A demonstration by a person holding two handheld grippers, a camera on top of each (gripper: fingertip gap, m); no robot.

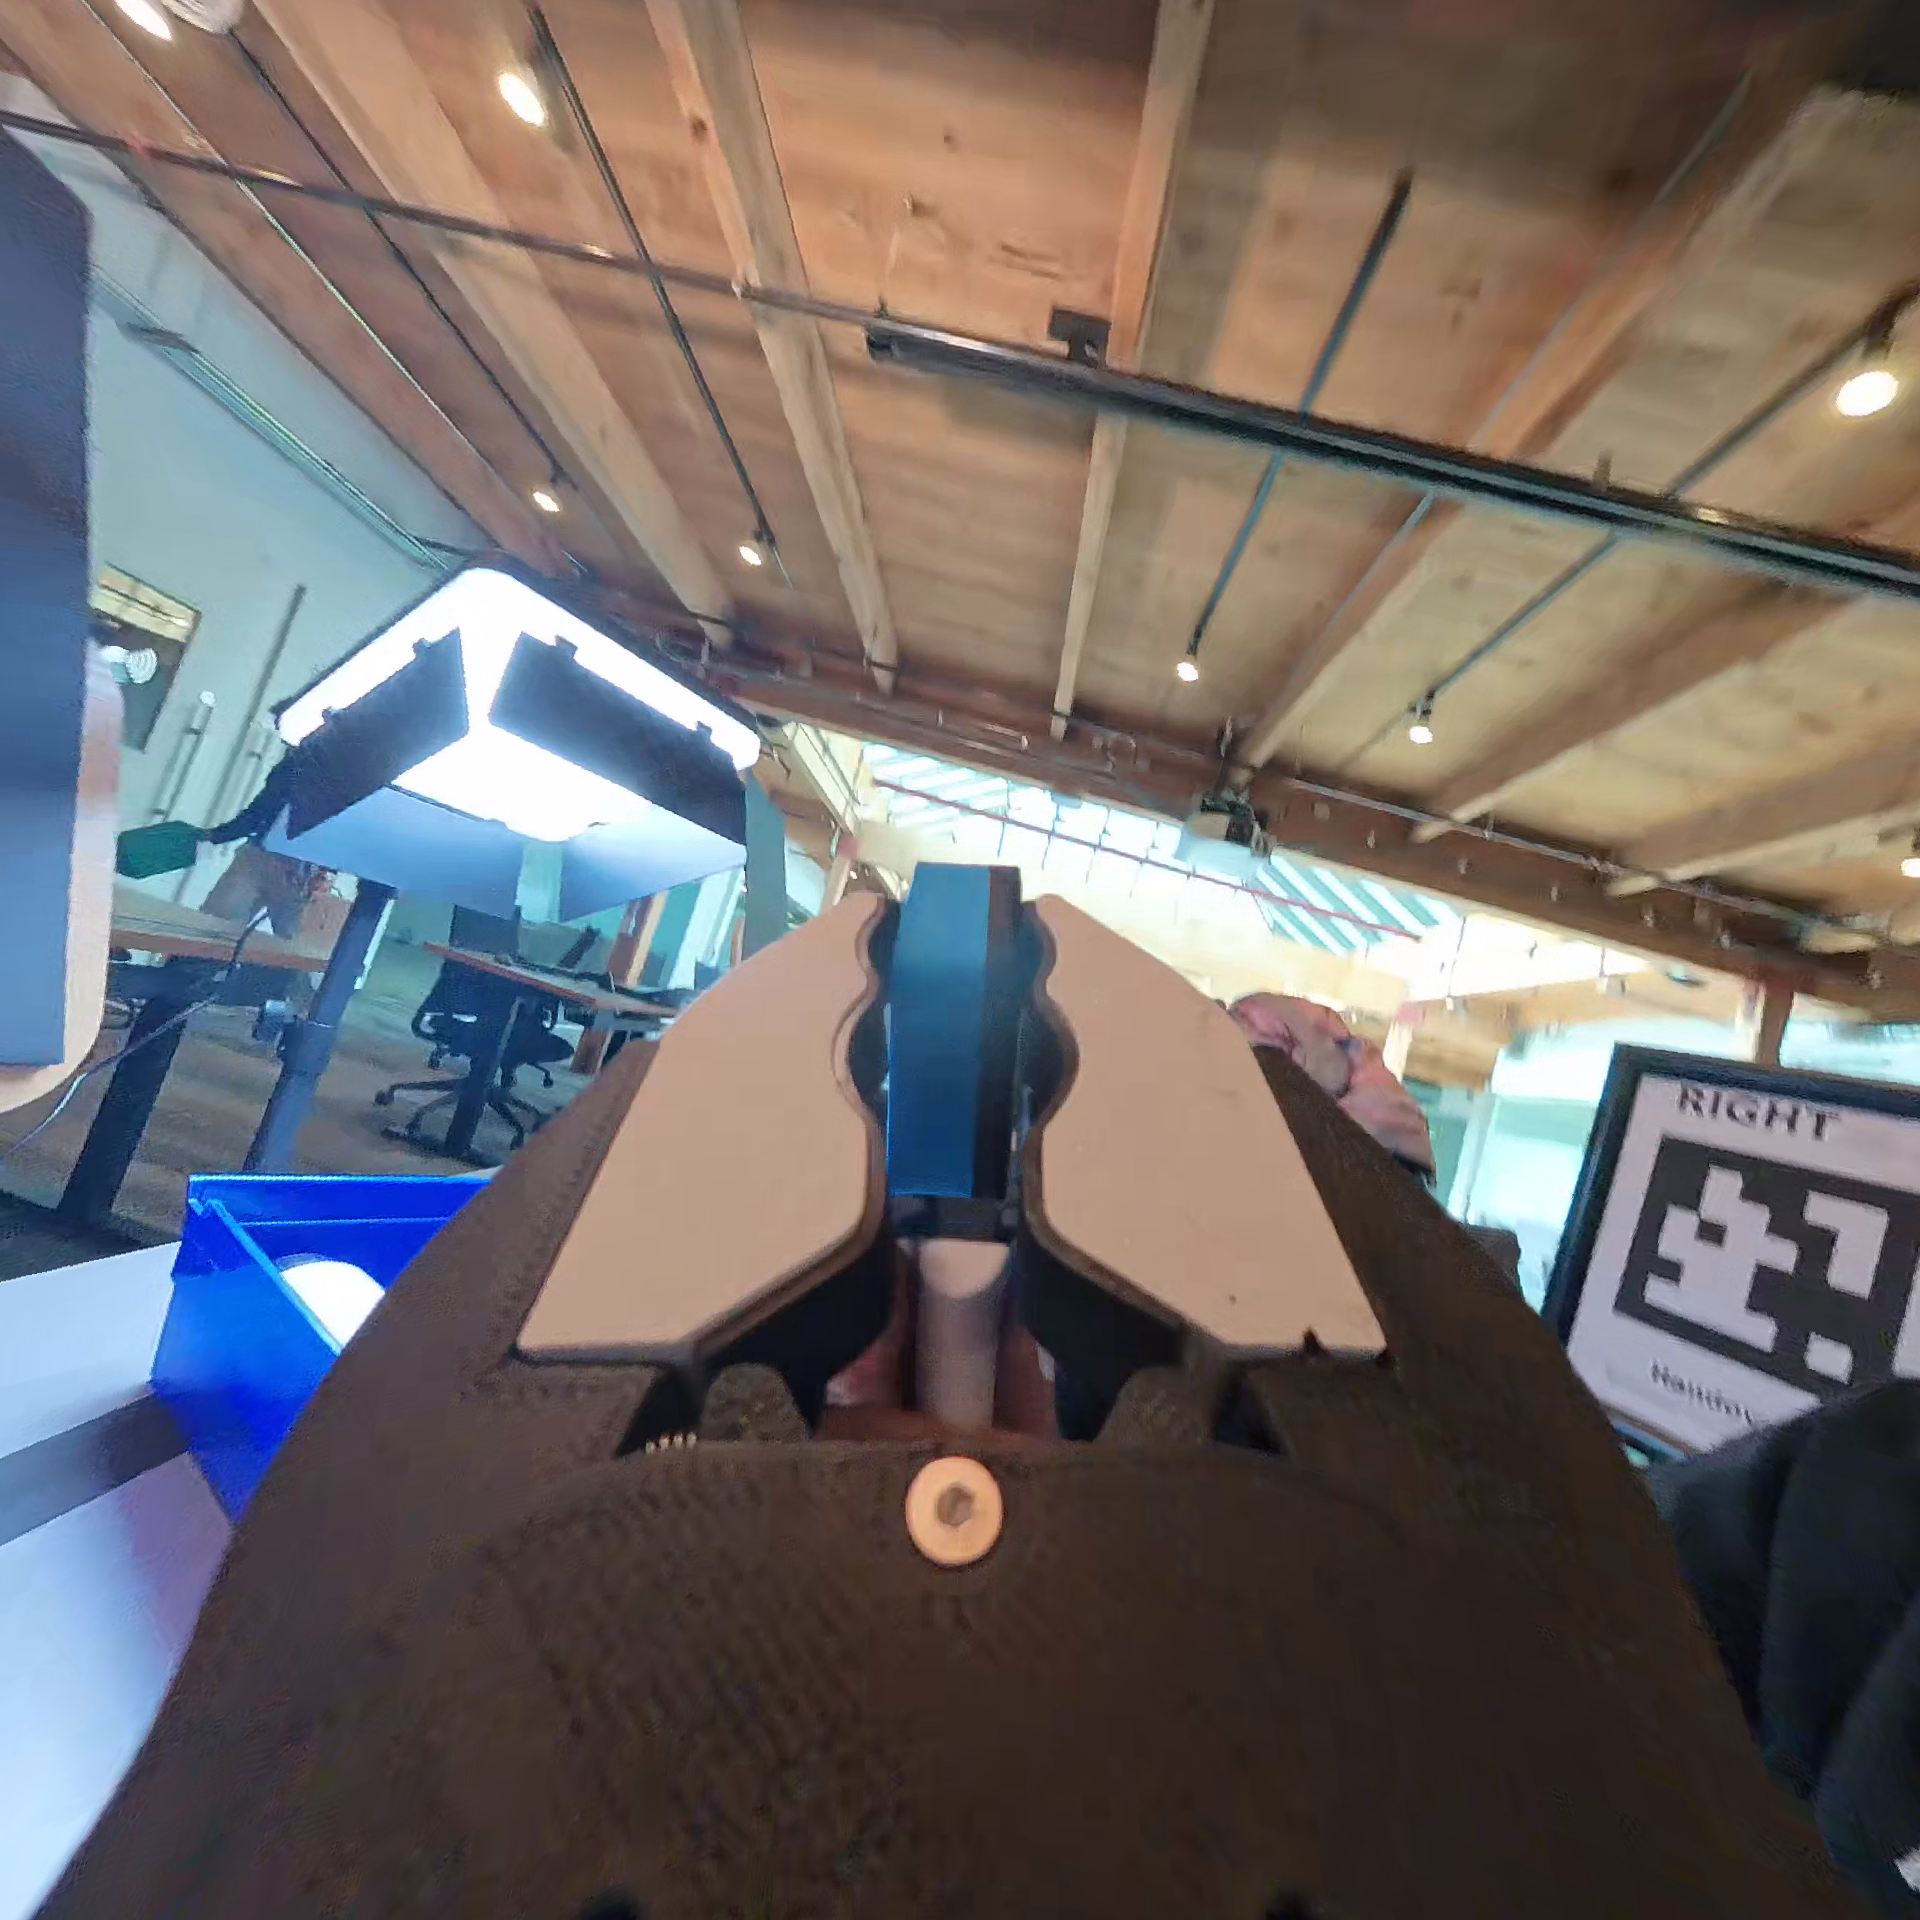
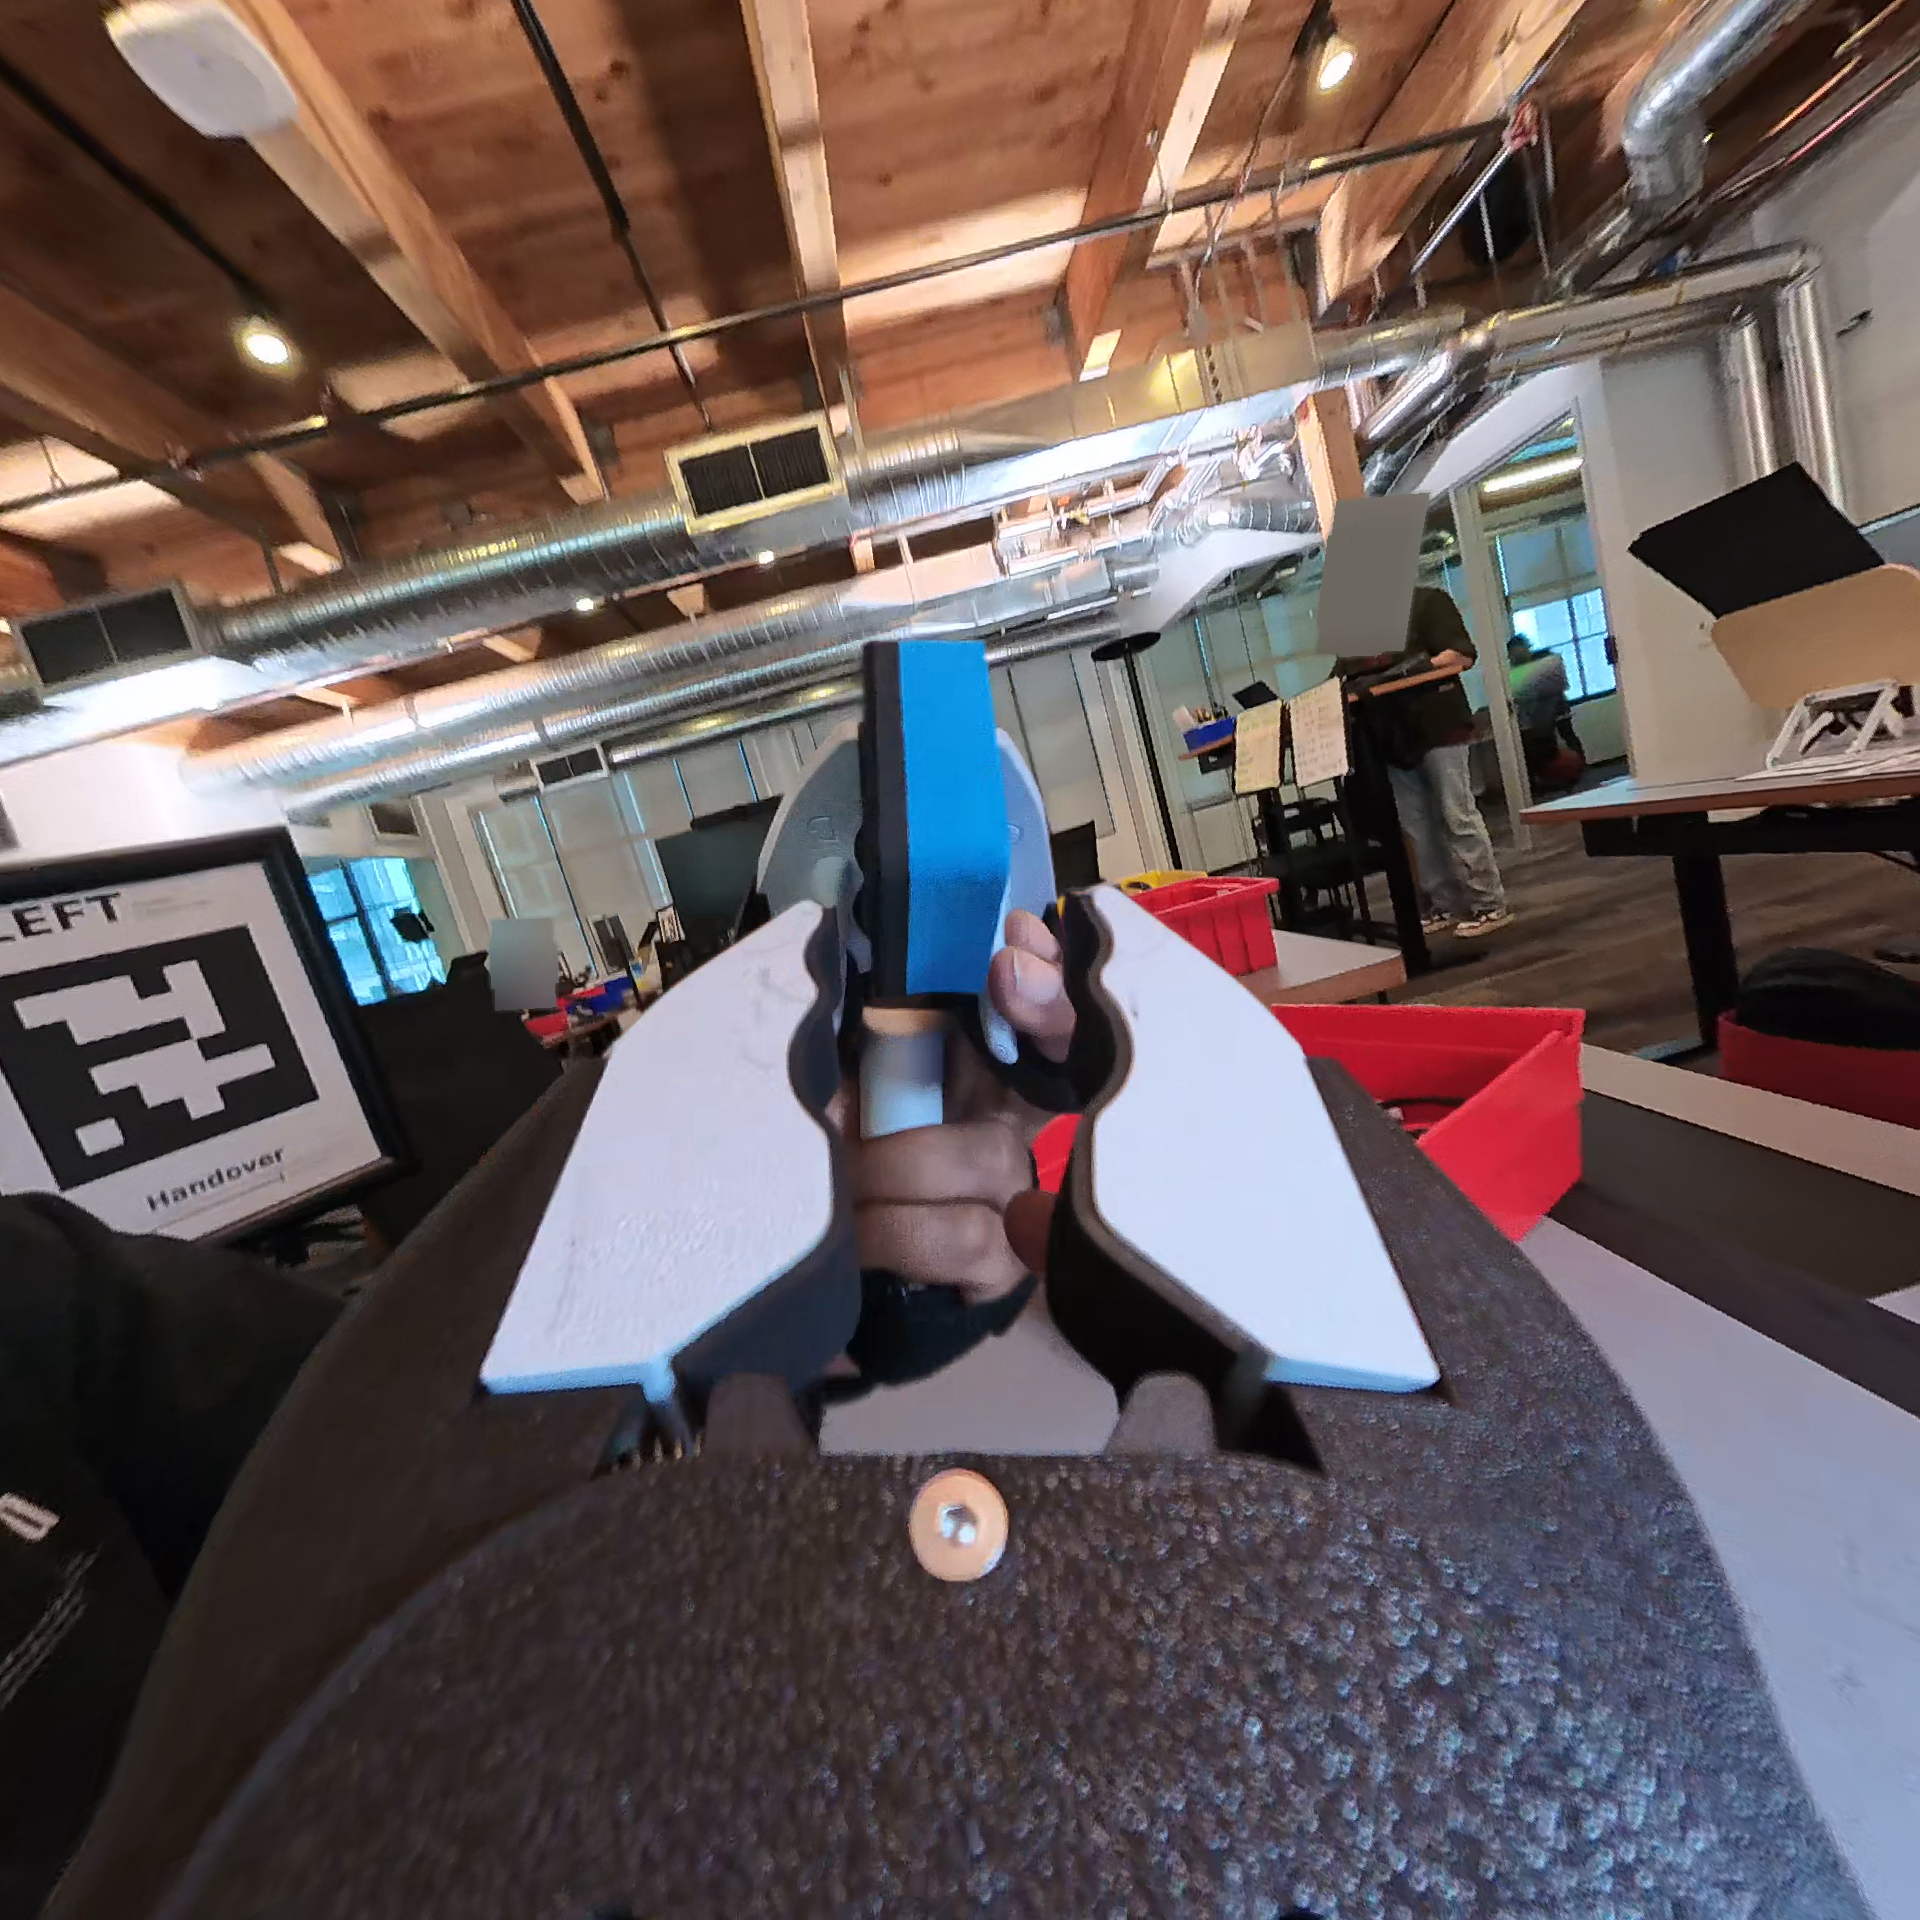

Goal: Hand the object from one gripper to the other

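Open-plan loft office: desks (image 2: 1714, 805), office chairs (image 1: 473, 1039), timber ceiling (image 1: 987, 208), bare ducts (image 2: 727, 623).

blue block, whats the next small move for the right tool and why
Probably close the right tool on the blue block. Its fingers stand open on either side of the block, while the left tool is shut on it, so the right needs a grip before the left lets go.

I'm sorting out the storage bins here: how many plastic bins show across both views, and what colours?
3. One blue bin sits left of the left gripper. Two red bins show in the right wrist view: a near one and a farther one. More may be hidden.
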